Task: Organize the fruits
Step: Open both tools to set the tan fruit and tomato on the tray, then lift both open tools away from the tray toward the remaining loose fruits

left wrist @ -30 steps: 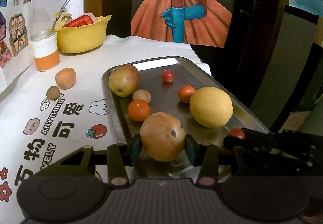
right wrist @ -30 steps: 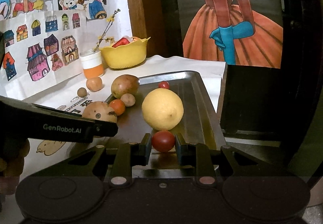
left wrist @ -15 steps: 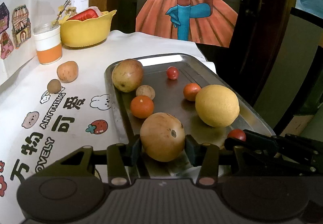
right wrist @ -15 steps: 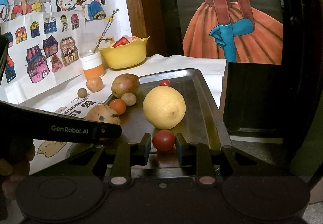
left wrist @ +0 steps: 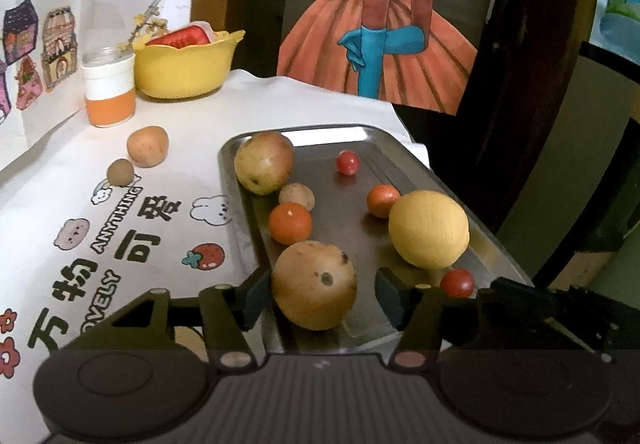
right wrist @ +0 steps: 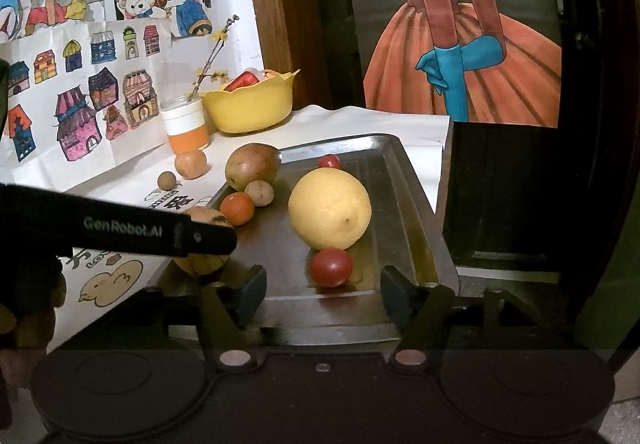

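A steel tray [left wrist: 400, 148] holds several fruits. My left gripper [left wrist: 322, 296] is open around a brown round fruit [left wrist: 314, 284] that rests on the tray's near end, with a gap at the right finger. In the right wrist view my right gripper [right wrist: 322, 292] is open wide, and a red tomato [right wrist: 331, 267] sits free on the tray just beyond its fingers, in front of a big yellow citrus [right wrist: 330, 219]. The left gripper's black body [right wrist: 120, 230] crosses this view and partly hides the brown fruit [right wrist: 202, 264].
Also on the tray: a reddish-green fruit [left wrist: 263, 162], two small oranges [left wrist: 290, 223], a cherry tomato [left wrist: 347, 162]. On the cloth lie a tan fruit [left wrist: 147, 146] and a small brown ball [left wrist: 120, 172]. A yellow bowl [left wrist: 186, 72] and orange cup [left wrist: 109, 92] stand behind. The table edge drops off right of the tray.
Both grippers have opened. The right one let go of the red tomato, which now lies on the tray. The left one released the brown fruit onto the tray.
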A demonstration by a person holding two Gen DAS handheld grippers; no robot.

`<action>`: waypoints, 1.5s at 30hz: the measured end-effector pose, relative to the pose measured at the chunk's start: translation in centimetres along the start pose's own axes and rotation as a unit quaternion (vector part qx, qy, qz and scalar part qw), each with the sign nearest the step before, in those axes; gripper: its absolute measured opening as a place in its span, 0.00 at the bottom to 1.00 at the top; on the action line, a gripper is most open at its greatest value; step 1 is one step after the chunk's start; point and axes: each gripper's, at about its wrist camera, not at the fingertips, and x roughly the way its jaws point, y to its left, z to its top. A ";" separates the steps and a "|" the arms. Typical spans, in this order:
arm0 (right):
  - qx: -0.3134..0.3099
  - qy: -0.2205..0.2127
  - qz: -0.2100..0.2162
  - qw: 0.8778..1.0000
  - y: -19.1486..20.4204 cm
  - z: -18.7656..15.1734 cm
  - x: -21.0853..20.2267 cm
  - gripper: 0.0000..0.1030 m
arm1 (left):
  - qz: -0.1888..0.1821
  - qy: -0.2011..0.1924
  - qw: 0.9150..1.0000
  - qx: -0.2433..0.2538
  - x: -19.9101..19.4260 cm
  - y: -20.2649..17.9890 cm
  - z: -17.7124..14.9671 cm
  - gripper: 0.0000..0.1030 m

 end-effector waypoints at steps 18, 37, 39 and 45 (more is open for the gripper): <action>-0.020 -0.008 -0.006 1.000 1.9 0.4 -4.7 0.99 | 0.039 -0.056 0.995 -0.076 -5.6 2.9 -1.2 0.99; -0.021 0.017 -0.009 1.000 8.7 -3.2 -10.3 0.99 | 0.083 -0.031 0.991 -0.098 -13.4 6.2 -8.5 1.00; -0.029 0.022 -0.008 0.999 9.6 -3.9 -10.9 0.99 | 0.086 -0.035 0.990 -0.101 -14.3 6.6 -9.1 1.00; -0.040 0.034 -0.014 0.999 11.4 -5.3 -12.4 0.99 | 0.090 -0.035 0.987 -0.127 -16.2 8.4 -10.9 1.00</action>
